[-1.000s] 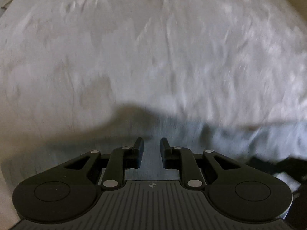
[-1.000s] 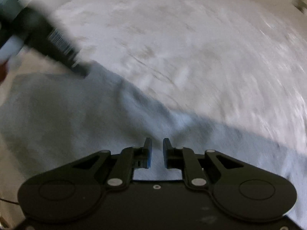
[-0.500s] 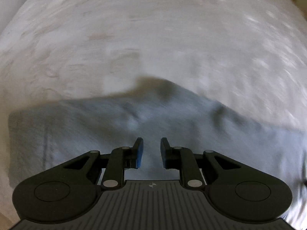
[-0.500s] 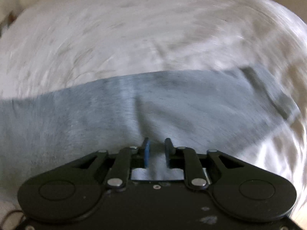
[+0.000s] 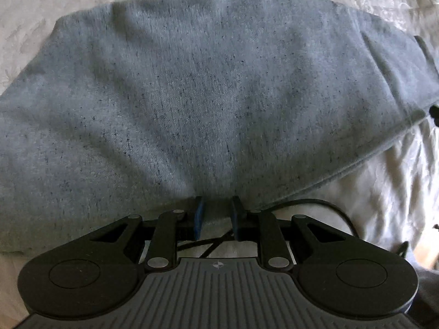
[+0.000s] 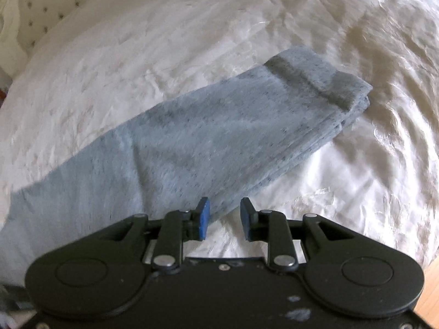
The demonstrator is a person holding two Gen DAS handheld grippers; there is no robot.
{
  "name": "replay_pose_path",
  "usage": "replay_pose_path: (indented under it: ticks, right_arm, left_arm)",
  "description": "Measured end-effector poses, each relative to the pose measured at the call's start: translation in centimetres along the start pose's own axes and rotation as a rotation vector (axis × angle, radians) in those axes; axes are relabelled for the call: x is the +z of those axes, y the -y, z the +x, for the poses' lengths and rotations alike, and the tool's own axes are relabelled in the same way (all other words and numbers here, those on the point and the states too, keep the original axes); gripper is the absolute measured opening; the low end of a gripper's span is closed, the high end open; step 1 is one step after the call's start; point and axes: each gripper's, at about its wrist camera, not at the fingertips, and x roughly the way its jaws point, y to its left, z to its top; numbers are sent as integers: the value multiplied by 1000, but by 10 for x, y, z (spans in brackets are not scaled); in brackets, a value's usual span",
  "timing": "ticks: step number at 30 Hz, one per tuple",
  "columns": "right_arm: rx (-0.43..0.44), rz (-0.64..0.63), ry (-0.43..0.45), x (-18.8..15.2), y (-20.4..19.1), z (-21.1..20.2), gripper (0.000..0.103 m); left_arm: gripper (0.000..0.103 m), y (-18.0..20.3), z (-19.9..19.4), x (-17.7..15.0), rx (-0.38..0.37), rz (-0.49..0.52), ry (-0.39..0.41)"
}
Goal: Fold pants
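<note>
The grey-blue pants (image 5: 205, 96) fill most of the left wrist view, lying folded on the white bedsheet (image 5: 384, 192). My left gripper (image 5: 218, 215) points down at their near edge. Its jaws stand narrow with the fabric edge pinched between them, and creases run toward the fingers. In the right wrist view the pants (image 6: 219, 137) run diagonally as a long folded strip, with a banded end and stacked layers at the far right. My right gripper (image 6: 225, 216) hovers at their near edge. Its jaws are opening, and the pads touch nothing.
Wrinkled white bedsheet (image 6: 164, 41) surrounds the pants. A tufted headboard (image 6: 41, 8) stands at the upper left. A black cable (image 5: 323, 205) loops over the sheet beside the left gripper. A strip of wooden floor (image 6: 430, 288) shows at the lower right.
The left view has swept from bare sheet onto the pants, which now fill it. The right gripper has rolled and its jaws have widened; the pants now lie diagonally ahead.
</note>
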Motion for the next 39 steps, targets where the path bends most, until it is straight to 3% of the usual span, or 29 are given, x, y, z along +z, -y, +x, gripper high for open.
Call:
replay_pose_path:
  ticks: [6, 7, 8, 12, 16, 20, 23, 27, 30, 34, 39]
  right_arm:
    - [45, 95, -34, 23, 16, 20, 29]
    - [59, 110, -45, 25, 19, 23, 20]
    - [72, 113, -51, 27, 19, 25, 4]
    - [77, 9, -54, 30, 12, 16, 2]
    - [43, 5, -124, 23, 23, 22, 1]
    - [84, -14, -138, 28, 32, 14, 13]
    - [95, -34, -63, 38, 46, -5, 23]
    - [39, -47, 39, 65, 69, -14, 29]
    - [1, -60, 75, 90, 86, -9, 30]
    - [-28, -95, 93, 119, 103, 6, 33]
    - [-36, -159, 41, 144, 122, 33, 36]
  left_arm:
    - [20, -1, -8, -3, -3, -86, -17]
    - [20, -2, -9, -3, -1, -99, -18]
    - [20, -2, -9, -3, 4, -109, -18]
    - [21, 6, -13, -7, 26, -102, -14]
    - [21, 19, -25, -9, 47, -81, -12]
    - [21, 39, -50, 9, 55, -50, 74]
    - [21, 57, -58, 26, 22, -71, 115]
    - [21, 79, -49, 46, -15, -83, 118]
    - [21, 90, -29, 45, -22, -53, 85]
    - [21, 99, 8, 30, 14, -28, -34]
    - [21, 89, 21, 9, 18, -115, -88]
